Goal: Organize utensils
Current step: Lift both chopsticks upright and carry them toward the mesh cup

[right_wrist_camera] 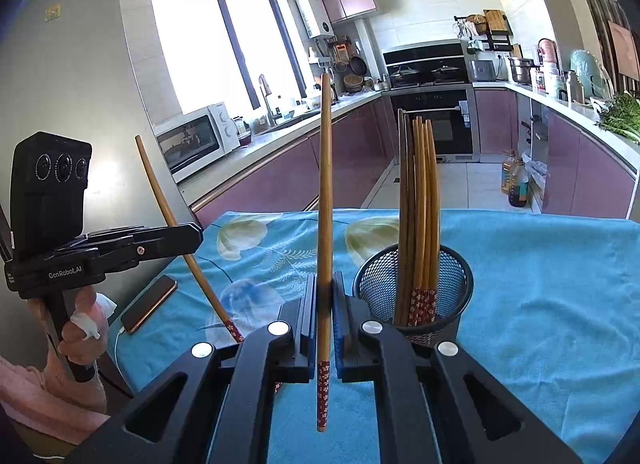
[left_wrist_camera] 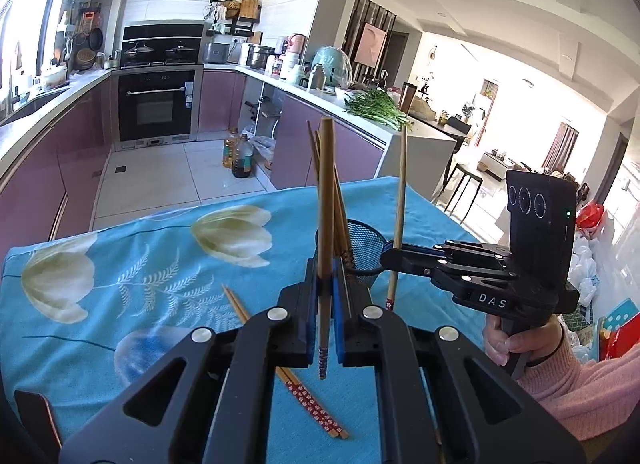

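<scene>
A: Bamboo, in the form of one long tan chopstick with a red flower-patterned end (left_wrist_camera: pixel 326 224), is seen clamped upright between the blue pads of the left gripper (left_wrist_camera: pixel 328 288), whose jaws are closed onto it.

B: A second tan bamboo chopstick with the same red patterned end (right_wrist_camera: pixel 325 224) is held likewise by the right gripper (right_wrist_camera: pixel 326 296); its jaws are pressed shut on the stick, which is kept nearly vertical above the cloth.

A: Where are the remaining utensils found?

B: A bundle of matching bamboo chopsticks (right_wrist_camera: pixel 420 204) is stood, patterned ends down, in a round black wire-mesh holder (right_wrist_camera: pixel 456 284), which is placed on the turquoise tablecloth printed with pale tulips (right_wrist_camera: pixel 540 284), just beside the right gripper.

A: One further pair of patterned chopsticks (left_wrist_camera: pixel 296 380) is left lying flat on the cloth, partly hidden under the left gripper.

B: A dark smartphone with a copper-coloured edge (right_wrist_camera: pixel 150 304) is laid near the cloth's left border, with a white cable attached.
</scene>
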`<state>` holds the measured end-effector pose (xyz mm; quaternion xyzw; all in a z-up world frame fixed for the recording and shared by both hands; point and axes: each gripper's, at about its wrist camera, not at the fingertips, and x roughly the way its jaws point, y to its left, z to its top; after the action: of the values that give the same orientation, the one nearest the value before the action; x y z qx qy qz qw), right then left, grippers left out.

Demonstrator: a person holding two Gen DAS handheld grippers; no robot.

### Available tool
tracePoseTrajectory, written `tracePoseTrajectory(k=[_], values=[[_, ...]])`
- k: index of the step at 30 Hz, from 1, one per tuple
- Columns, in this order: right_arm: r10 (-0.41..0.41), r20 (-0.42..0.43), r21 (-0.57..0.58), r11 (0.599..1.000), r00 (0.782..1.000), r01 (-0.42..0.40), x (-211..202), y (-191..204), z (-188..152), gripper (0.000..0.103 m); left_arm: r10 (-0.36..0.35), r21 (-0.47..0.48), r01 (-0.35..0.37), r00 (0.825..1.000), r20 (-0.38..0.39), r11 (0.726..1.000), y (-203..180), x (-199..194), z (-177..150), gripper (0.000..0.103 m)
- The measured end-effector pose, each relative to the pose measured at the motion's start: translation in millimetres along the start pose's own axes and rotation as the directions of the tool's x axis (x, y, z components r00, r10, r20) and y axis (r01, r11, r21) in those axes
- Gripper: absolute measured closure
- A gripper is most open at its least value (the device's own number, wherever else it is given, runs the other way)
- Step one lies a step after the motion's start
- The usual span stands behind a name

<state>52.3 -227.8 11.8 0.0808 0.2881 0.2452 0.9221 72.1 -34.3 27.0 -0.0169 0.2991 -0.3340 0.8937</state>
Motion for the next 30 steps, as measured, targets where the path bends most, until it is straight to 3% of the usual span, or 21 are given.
tracePoseTrajectory(k=[18, 30], values=[[-0.020, 0.039, -0.016, 1.000, 0.999, 0.020, -7, -5, 12, 0.097, 0.020, 0.036, -0.018, 0.999, -0.044, 0.999, -20, 37, 12, 0.096], [-0.037, 0.077, -0.020, 0.999, 0.996, 0.039, -16, -11, 21, 0.097, -0.006, 0.038, 0.006, 1.000, -0.005, 0.999, -20, 30, 30, 0.096]])
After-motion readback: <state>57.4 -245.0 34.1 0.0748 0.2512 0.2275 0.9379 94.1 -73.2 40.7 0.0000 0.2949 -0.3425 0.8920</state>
